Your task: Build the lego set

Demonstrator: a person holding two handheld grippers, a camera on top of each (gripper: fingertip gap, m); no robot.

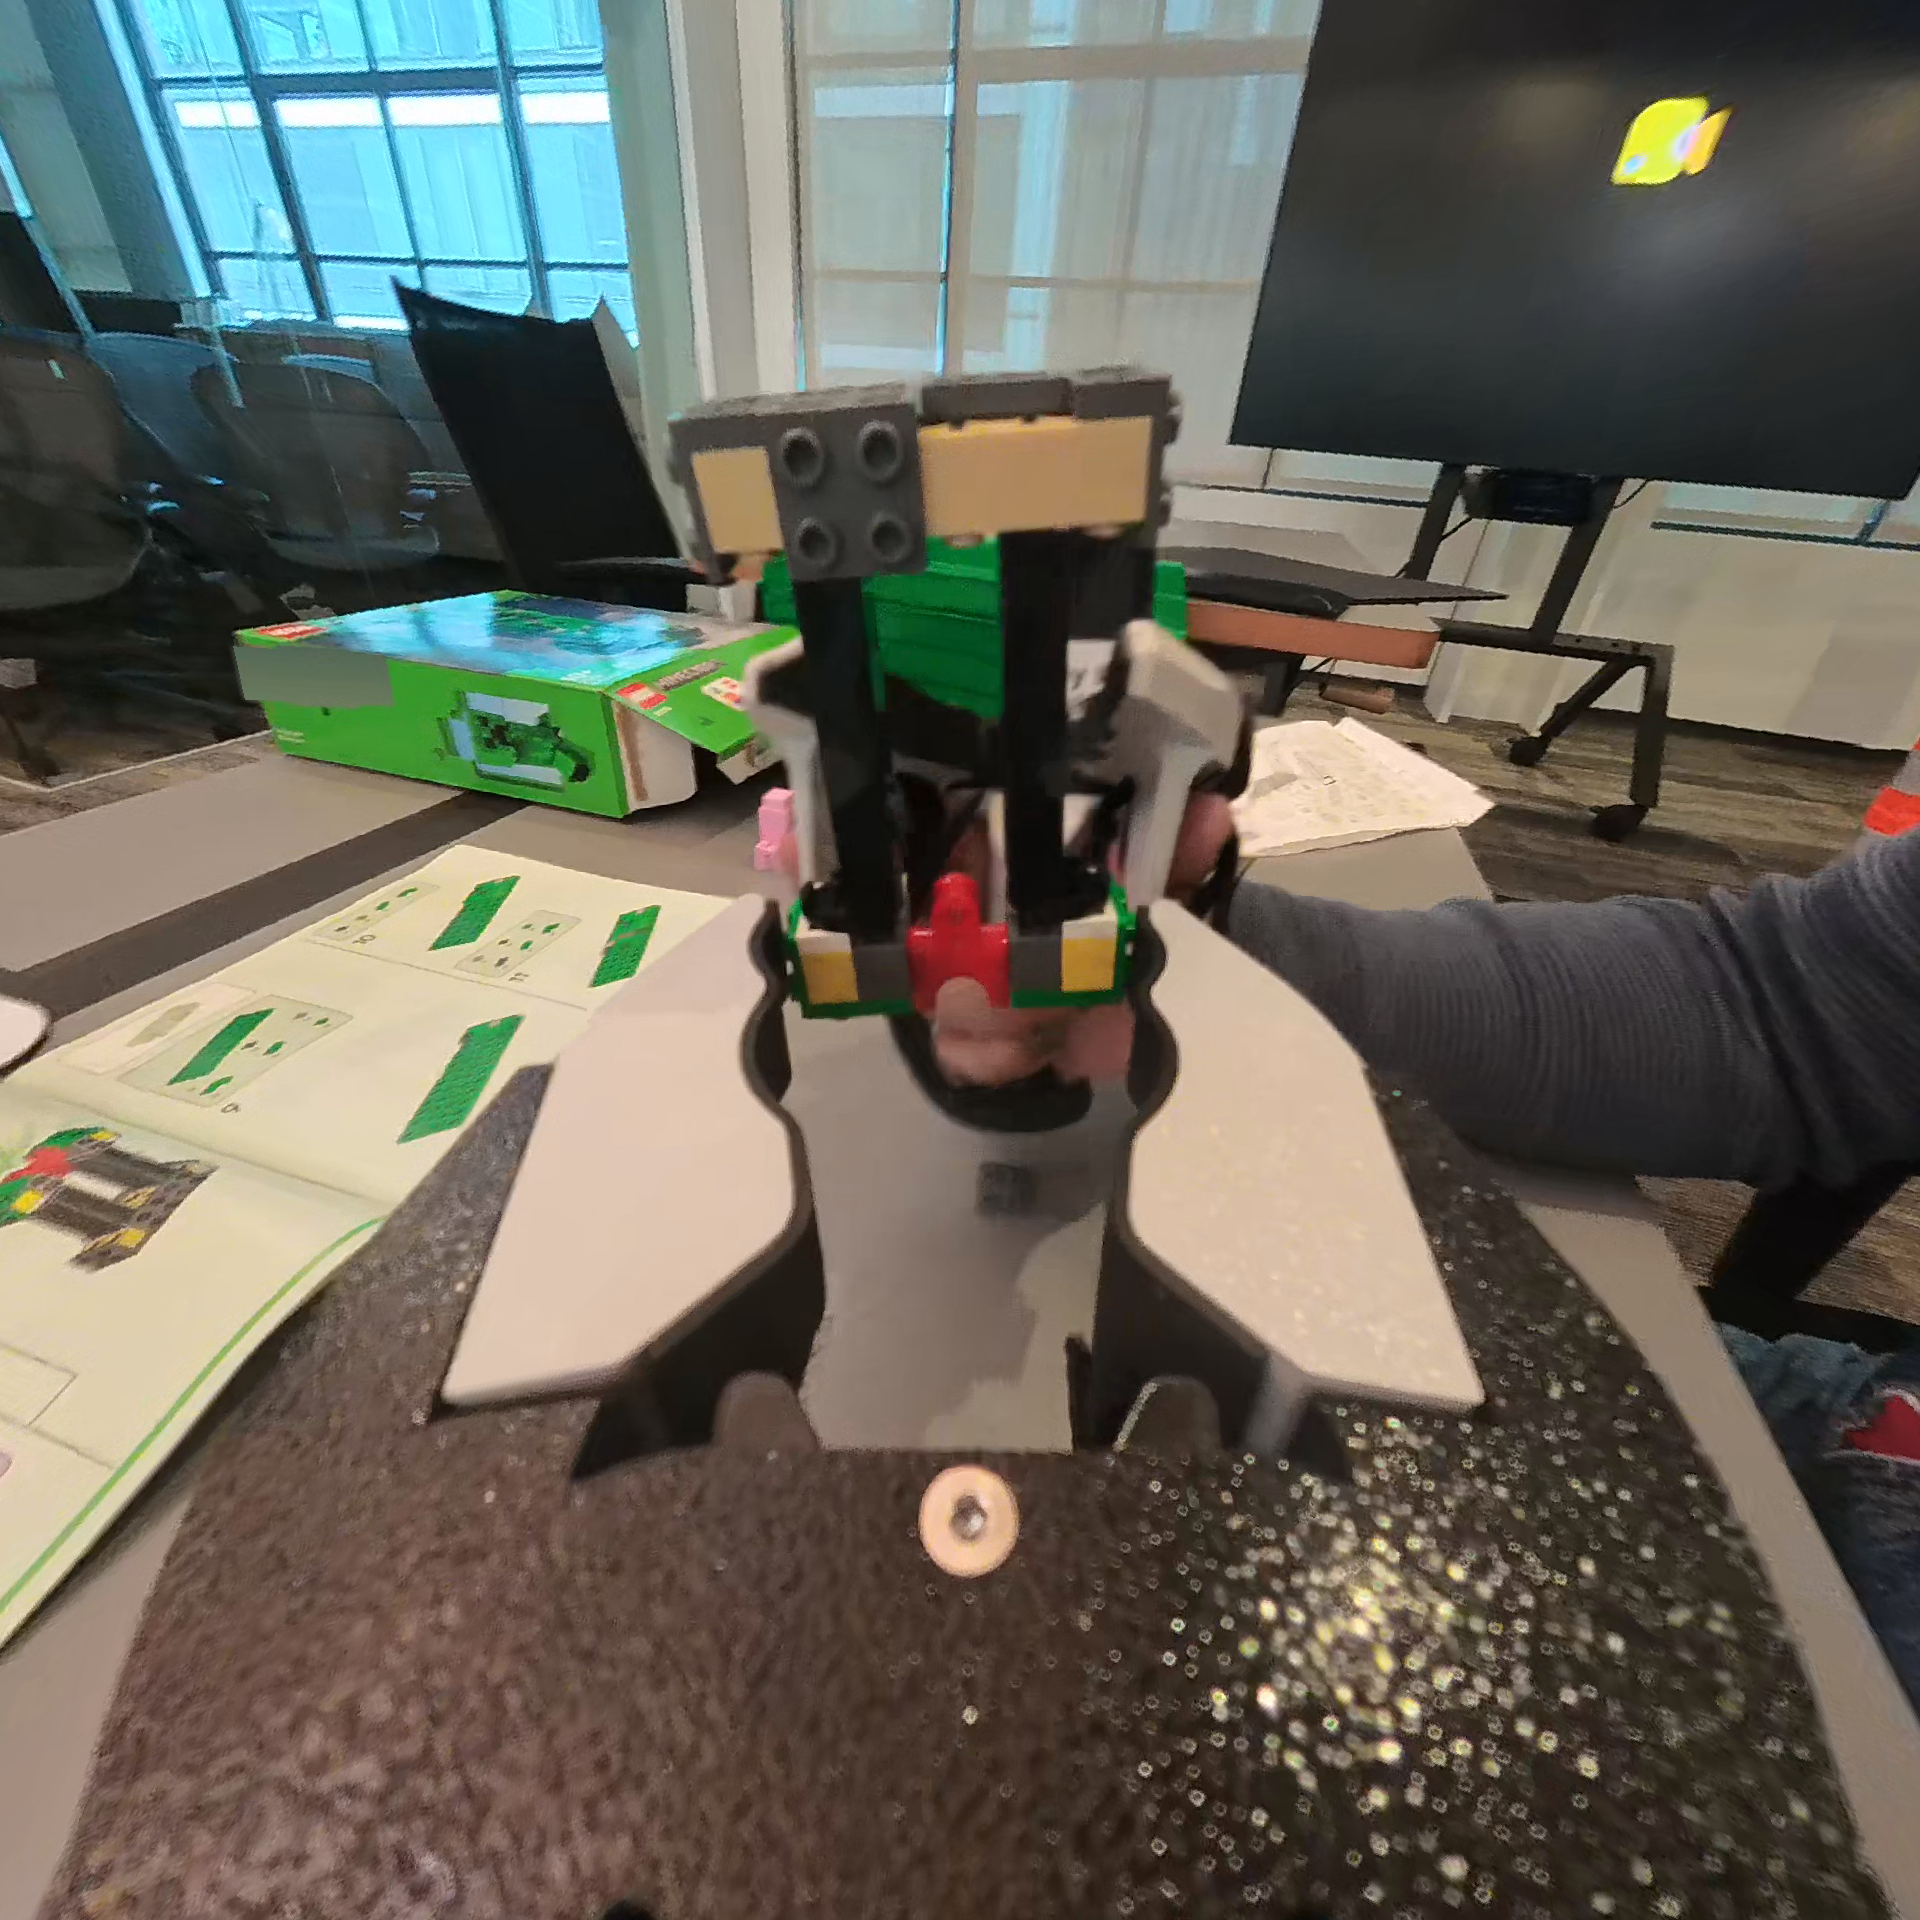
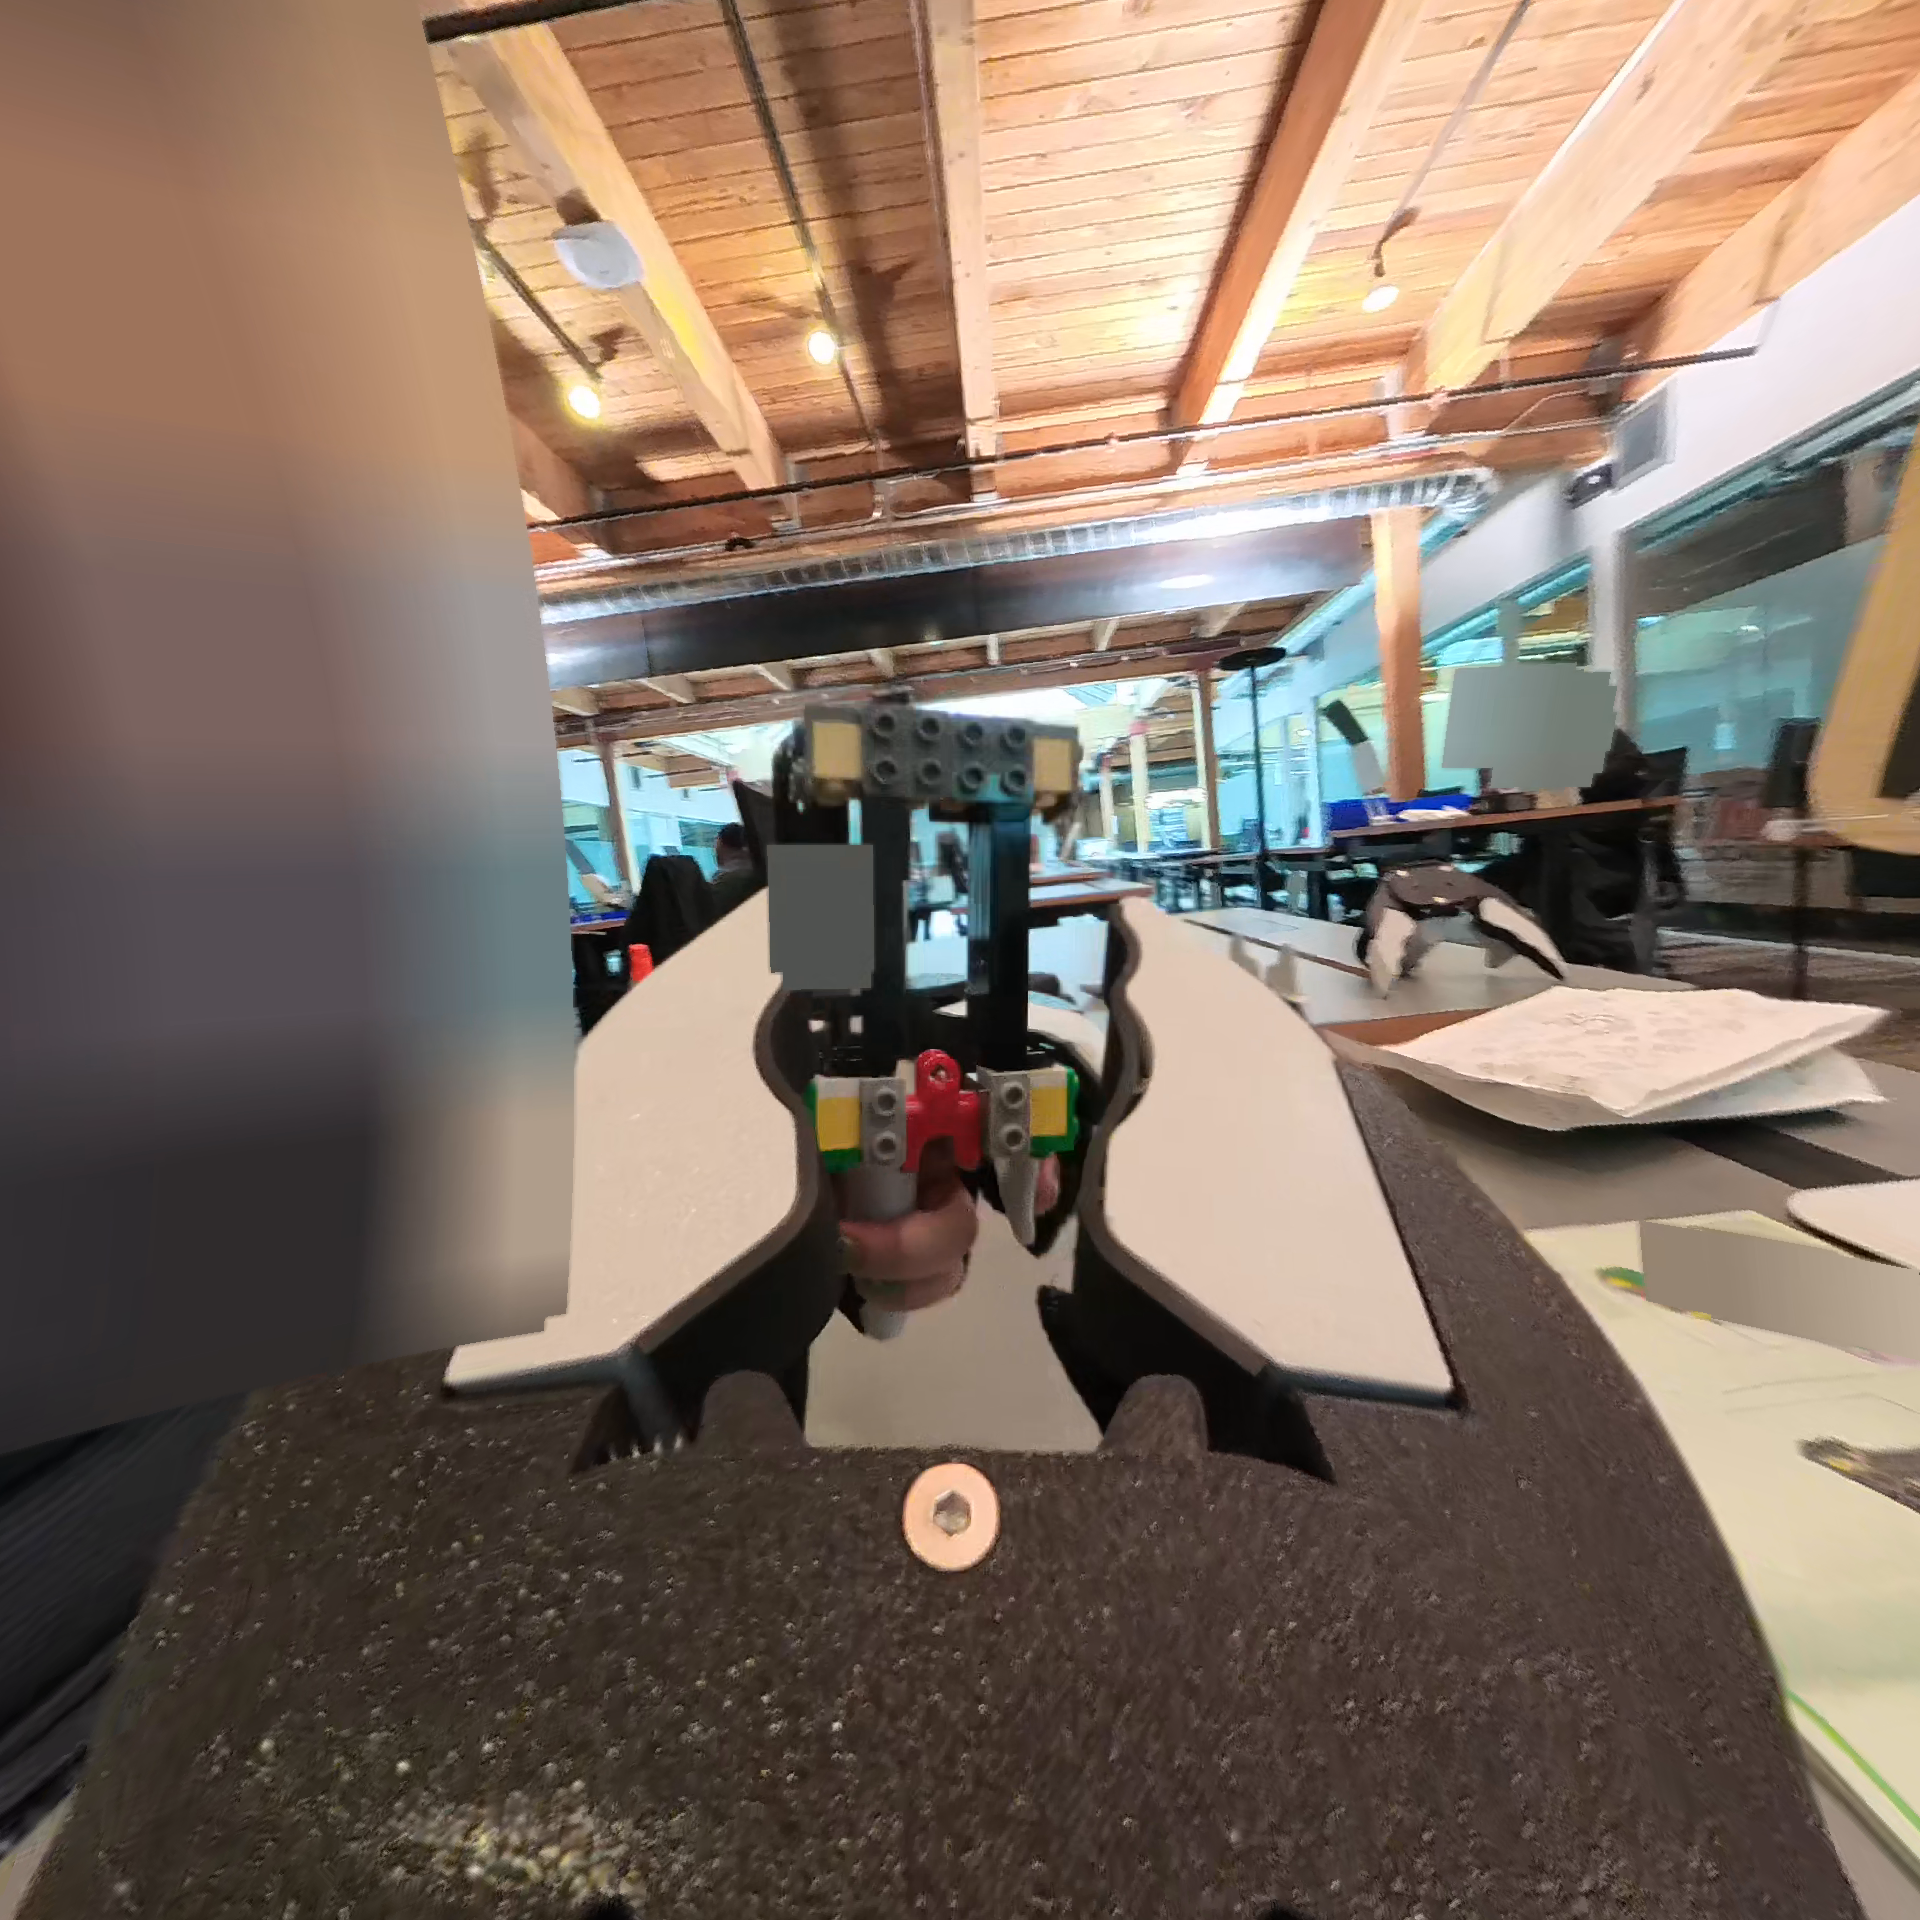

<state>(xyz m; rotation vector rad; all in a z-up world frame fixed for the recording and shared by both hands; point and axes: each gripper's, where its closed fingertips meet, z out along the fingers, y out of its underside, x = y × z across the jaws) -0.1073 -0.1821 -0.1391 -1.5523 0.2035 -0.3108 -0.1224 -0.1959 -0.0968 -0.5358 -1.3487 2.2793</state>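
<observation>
A lego model is held up in the air between both grippers. It has a grey and tan slab (image 1: 1029,478) on two black pillars above a green base with yellow, grey and red pieces (image 1: 956,951). My left gripper (image 1: 956,971) is shut on the base, one finger at each side. My right gripper (image 2: 951,1049) is shut on the same base from the opposite side, and the model (image 2: 935,758) stands up between its fingers. The right gripper's white fingers (image 1: 1174,727) show behind the pillars in the left wrist view, with a hand and a grey sleeve (image 1: 1558,987).
On the grey table (image 1: 208,873) lie an open instruction booklet (image 1: 260,1039), a green lego box (image 1: 499,696), a pink piece (image 1: 777,831), a small dark grey brick (image 1: 1003,1184) and paper bags (image 1: 1351,790). Another gripper (image 2: 1455,925) rests on a far table. The left gripper's tips are roughly 4 cm from the right gripper's. The small dark grey brick (image 1: 1003,1184) lies around 15 cm away from my left fingertips.
</observation>
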